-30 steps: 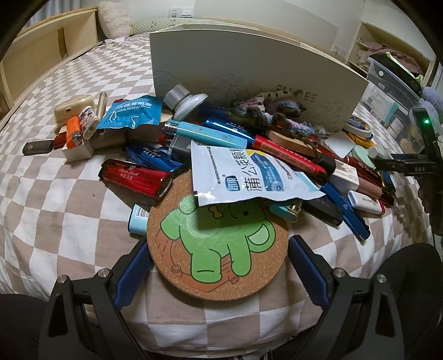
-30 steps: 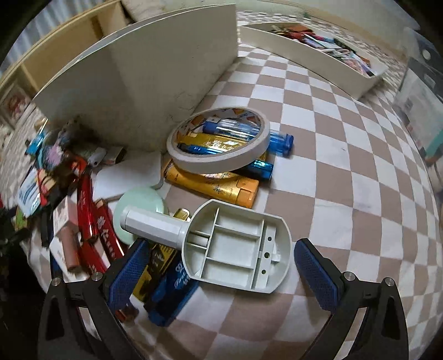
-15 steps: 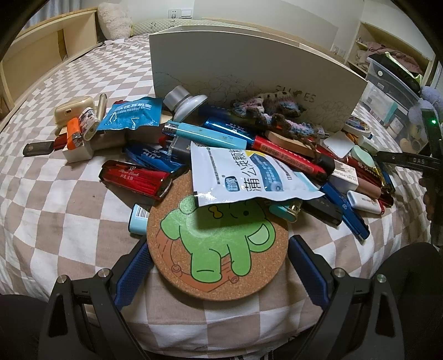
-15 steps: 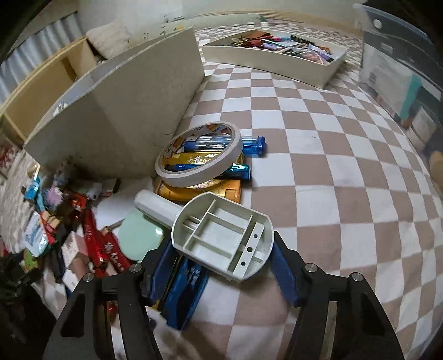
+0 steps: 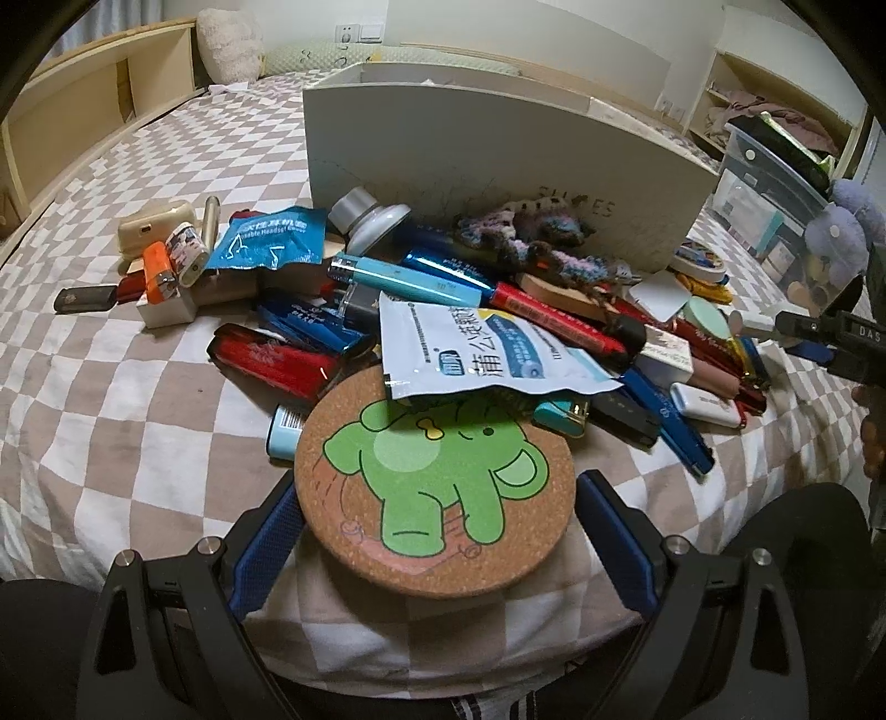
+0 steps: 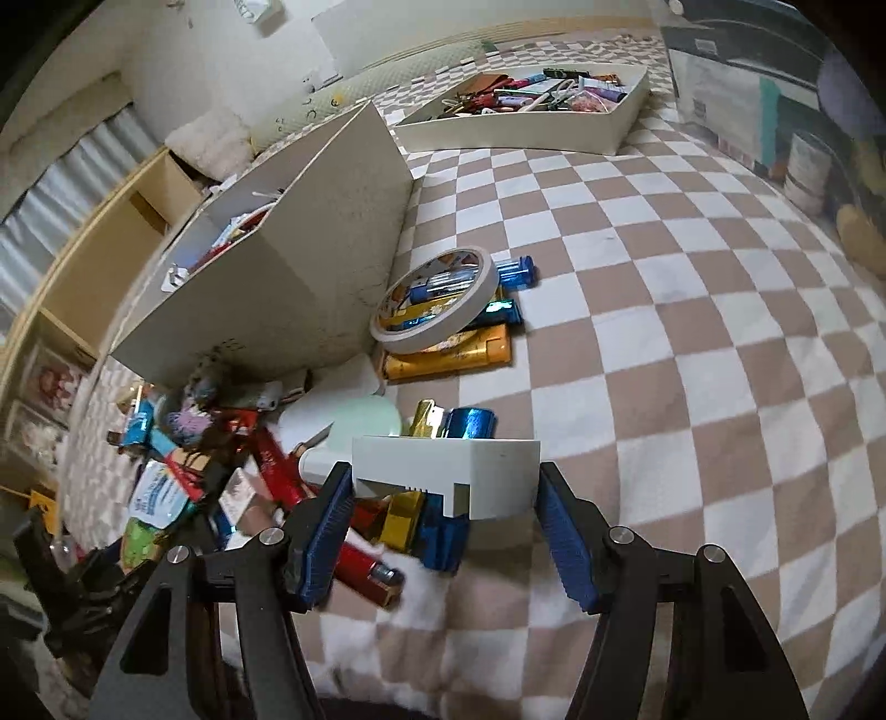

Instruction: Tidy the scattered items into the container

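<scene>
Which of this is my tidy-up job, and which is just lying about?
Job: white plastic piece in right gripper; cork coaster between left gripper pads; white box; tape roll.
Lying about: clear bins; pillow.

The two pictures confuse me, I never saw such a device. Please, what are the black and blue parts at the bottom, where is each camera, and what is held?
A person holds one handheld gripper in each hand; each carries a camera looking along its two blue-padded fingers. The left view shows the left gripper open around a cork coaster lying on the checkered bedcover, before a heap of pens and packets and a white container. The right view shows the right gripper shut on a white plastic tool, raised above the pile. A tape roll lies beyond.
</scene>
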`<state>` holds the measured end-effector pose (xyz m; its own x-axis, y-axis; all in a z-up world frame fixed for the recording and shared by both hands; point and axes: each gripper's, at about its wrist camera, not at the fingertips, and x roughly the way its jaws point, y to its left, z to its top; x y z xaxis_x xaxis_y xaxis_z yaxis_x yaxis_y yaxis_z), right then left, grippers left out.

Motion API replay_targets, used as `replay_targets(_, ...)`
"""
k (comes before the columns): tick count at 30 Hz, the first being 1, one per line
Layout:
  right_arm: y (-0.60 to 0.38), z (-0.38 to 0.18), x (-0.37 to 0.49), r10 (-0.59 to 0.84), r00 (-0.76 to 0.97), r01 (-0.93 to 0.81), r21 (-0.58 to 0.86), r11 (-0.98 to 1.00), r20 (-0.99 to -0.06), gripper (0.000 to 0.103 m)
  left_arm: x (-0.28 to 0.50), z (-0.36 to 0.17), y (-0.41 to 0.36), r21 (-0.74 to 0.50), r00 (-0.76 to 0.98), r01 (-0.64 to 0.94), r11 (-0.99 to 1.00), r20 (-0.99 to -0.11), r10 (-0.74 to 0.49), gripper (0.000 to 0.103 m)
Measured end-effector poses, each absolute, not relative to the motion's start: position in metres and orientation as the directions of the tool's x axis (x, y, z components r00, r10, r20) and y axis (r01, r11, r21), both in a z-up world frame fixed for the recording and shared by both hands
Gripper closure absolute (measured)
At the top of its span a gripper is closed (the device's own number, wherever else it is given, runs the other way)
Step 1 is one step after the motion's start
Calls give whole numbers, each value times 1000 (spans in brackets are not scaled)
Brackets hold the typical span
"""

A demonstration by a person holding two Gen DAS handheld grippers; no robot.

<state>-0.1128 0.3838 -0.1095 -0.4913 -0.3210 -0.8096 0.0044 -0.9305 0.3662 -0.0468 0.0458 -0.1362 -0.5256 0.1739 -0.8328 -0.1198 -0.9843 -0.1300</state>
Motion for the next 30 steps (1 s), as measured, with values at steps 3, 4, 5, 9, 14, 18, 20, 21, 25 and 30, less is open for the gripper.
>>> replay_targets(3, 385, -106, -107, -347, -500, -3, 402, -915, -794, 37, -41, -131, 47, -143, -530, -131, -981, -827, 191, 7)
replay_targets(4, 385, -105, -103, -359, -502, -3, 416, -909, -787, 37, -39, -130, 48, -147, -529, -137, -980, -825, 198, 8)
replay_targets(5, 385, -103, -99, -371, -503, -2, 431, -902, -781, 37, -36, -129, 49, -161, -526, -148, -976, -823, 216, 26)
replay_targets(9, 382, -99, -91, -414, -505, -3, 481, -877, -757, 37, -30, -130, 56, -175, -507, -174, -969, -828, 241, 37)
replay_targets(14, 375, -99, -84, -447, -501, 2, 516, -857, -741, 37, -30, -130, 52, -181, -510, -155, -971, -827, 236, 34)
replay_targets(18, 371, -101, -81, -472, -494, 2, 541, -841, -731, 37, -34, -135, 45, -180, -504, -124, -976, -835, 218, 8)
replay_targets(20, 369, -104, -81, -484, -490, -1, 556, -831, -725, 37, -36, -137, 45, -143, -508, -118, -983, -842, 183, 6)
replay_targets(21, 368, -104, -81, -488, -489, -2, 560, -828, -723, 37, -37, -138, 46, -118, -513, -114, -986, -843, 160, 5)
replay_targets(25, 364, -105, -81, -510, -482, 3, 581, -814, -712, 37, -41, -139, 52, 3, -540, -127, -992, -839, 66, 0)
replay_targets(30, 359, -102, -80, -539, -484, 23, 605, -796, -690, 37, -48, -147, 66, 46, -513, -191, -981, -857, 59, 0)
